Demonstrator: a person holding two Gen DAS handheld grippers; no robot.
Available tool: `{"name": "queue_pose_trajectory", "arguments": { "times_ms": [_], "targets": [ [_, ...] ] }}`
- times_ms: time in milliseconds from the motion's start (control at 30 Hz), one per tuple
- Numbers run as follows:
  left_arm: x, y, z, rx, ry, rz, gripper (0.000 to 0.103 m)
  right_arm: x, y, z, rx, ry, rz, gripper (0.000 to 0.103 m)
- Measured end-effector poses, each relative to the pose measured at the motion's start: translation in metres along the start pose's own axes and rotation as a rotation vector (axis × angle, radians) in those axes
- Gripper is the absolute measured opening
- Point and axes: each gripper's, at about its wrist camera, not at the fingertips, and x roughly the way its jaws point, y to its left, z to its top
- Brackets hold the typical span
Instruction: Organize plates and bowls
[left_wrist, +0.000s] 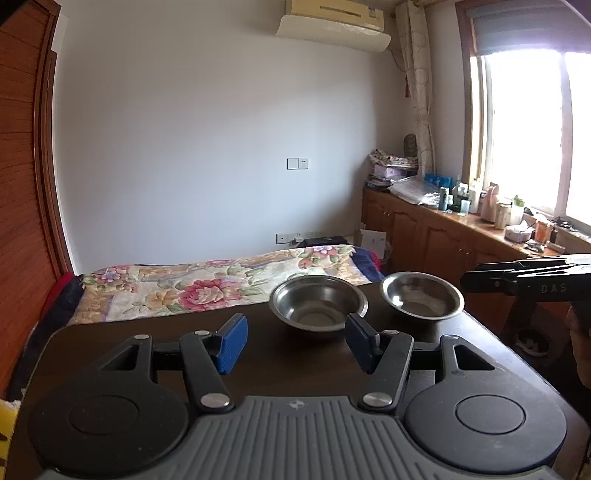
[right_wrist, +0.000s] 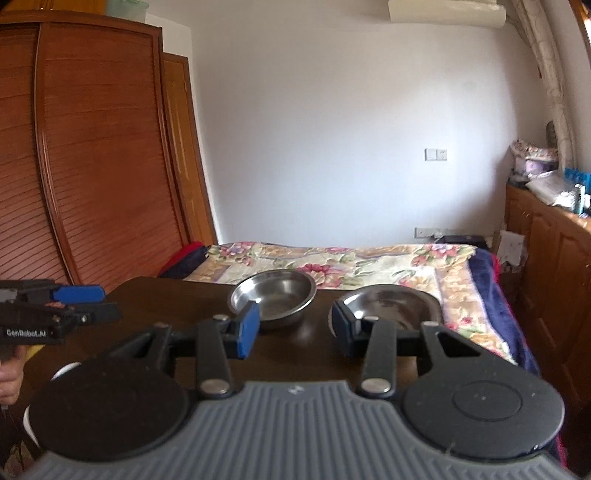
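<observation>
1. Left gripper (left_wrist: 295, 341): jaws stood apart, nothing between the blue pads, raised over the near part of the dark table (left_wrist: 110, 332).
2. Right gripper (right_wrist: 293, 330): jaws likewise parted and empty, above the same table.
3. Left bowl (left_wrist: 317, 304): steel, upright, near the table's far edge.
4. Right bowl (left_wrist: 423, 295): steel, upright, just beside the first, not nested.
5. Progress, as judged: bowls unstacked; no plates clearly in view; organizing remained undone.
6. Beyond: floral bedspread (left_wrist: 207, 284).
</observation>
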Motion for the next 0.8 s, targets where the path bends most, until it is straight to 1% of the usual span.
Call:
{"name": "queue_pose_trajectory", "arguments": {
  "times_ms": [267, 400, 567, 800],
  "targets": [
    [0.046, 0.017, 0.008, 0.006, 0.047, 0.020, 0.085, 0.050, -0.005, 0.014, -0.021, 0.056, 0.016, 0.045],
    [0.072, 0.025, 0.004, -0.008, 0.086, 0.009, 0.085, 0.073, -0.006, 0.020, -0.028, 0.072, 0.022, 0.045],
    [0.102, 0.031, 0.000, -0.020, 0.127, -0.006, 0.085, 0.104, -0.007, 0.018, -0.043, 0.118, 0.030, 0.045],
    [0.128, 0.034, 0.003, -0.037, 0.141, -0.037, 0.085, 0.134, -0.010, 0.018, -0.052, 0.181, 0.031, 0.045]
  ]
}}
